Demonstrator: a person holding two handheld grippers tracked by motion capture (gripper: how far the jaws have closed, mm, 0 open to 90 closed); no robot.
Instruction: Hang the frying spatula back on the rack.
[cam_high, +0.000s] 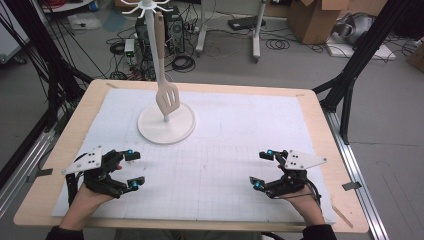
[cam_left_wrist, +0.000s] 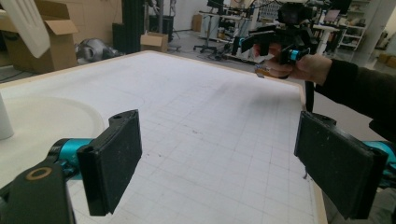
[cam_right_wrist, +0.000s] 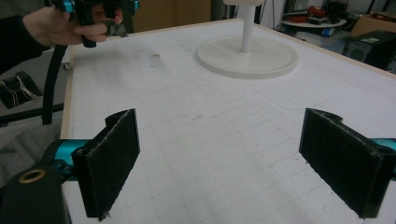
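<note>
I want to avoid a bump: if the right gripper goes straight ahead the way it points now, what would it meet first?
Probably nothing close: ahead of the right gripper lies bare white mat. Farther along is the stand's round base, though it may pass beside it; depth is unclear.

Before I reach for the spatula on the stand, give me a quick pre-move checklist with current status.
1. Left gripper open, nothing between its jaws: ok.
2. Right gripper open, nothing between its jaws: ok.
3. Spatula hanging on the white stand, blade down near the base: ok.
4. Mat between both grippers and the stand free of obstacles: ok.
5. Which hook holds the spatula handle, and how firmly: cannot tell.
6. Stand upright, base flat on the mat: ok.
</note>
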